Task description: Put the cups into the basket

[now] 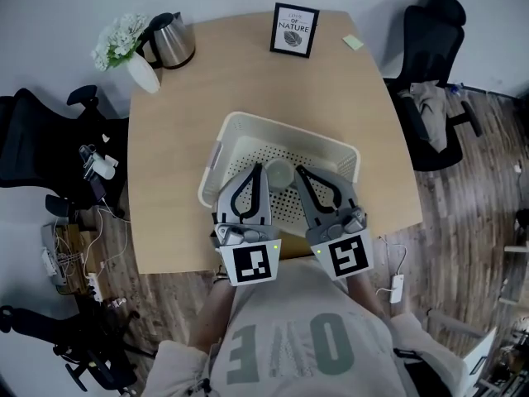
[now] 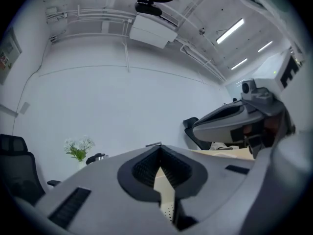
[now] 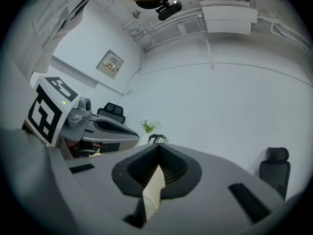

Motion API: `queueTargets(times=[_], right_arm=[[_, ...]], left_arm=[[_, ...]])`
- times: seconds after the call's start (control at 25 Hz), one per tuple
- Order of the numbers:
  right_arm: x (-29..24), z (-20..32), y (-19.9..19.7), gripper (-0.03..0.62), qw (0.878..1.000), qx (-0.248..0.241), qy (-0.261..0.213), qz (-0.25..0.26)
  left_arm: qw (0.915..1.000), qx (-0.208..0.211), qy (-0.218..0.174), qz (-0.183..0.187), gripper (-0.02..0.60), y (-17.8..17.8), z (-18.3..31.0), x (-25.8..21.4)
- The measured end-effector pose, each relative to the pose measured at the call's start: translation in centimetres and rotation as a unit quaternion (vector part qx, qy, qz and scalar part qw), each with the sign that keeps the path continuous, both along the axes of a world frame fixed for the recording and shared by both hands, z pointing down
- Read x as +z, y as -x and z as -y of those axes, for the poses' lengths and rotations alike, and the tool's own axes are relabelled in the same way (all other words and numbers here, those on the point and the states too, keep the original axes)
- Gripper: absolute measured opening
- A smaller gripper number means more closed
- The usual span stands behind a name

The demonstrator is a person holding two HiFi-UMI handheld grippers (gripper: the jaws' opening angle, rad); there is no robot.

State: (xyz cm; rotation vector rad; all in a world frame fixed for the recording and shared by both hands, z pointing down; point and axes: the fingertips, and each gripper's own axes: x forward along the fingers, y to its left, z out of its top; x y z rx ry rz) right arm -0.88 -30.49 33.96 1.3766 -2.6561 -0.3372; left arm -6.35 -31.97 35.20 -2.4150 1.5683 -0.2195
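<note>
- Wooden counter (image 1: 165, 180) spreads around a cream basket (image 1: 289, 131).
- Over the basket's near side hover the left hand-held gripper (image 1: 259, 169) and the right hand-held gripper (image 1: 299, 171), each with jaws pressed together, gripping nothing.
- Well behind the basket stands a kettle (image 1: 172, 40).
- Inside the basket, between the two gripper tips, sits a pale cup (image 1: 281, 174).

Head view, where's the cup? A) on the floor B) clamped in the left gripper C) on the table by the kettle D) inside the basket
D: the cup sits inside the basket, between the tips of the left gripper and right gripper, whose jaws are both shut on nothing.
</note>
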Motion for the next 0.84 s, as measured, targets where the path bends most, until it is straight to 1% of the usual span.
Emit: queueTargets(times=[0.16, 0.32, 0.6, 0.84], right_arm=[[0.0, -0.2, 0.0, -0.002, 1.000, 0.002, 0.000, 0.000], [0.2, -0.6, -0.1, -0.002, 1.000, 0.006, 0.001, -0.004], [0.5, -1.2, -0.4, -0.002, 1.000, 0.020, 0.003, -0.008], [0.9, -1.9, -0.8, -0.002, 0.999, 0.022, 0.009, -0.033]], left_arm=[[0.9999, -0.006, 0.001, 0.009, 0.008, 0.8, 0.1, 0.3], [0.9999, -0.007, 0.004, 0.006, 0.008, 1.1, 0.1, 0.4], [0.9998, 0.008, 0.002, 0.016, 0.008, 0.6, -0.3, 0.5], [0.9997, 0.015, 0.007, 0.020, 0.008, 0.0, -0.9, 0.5]])
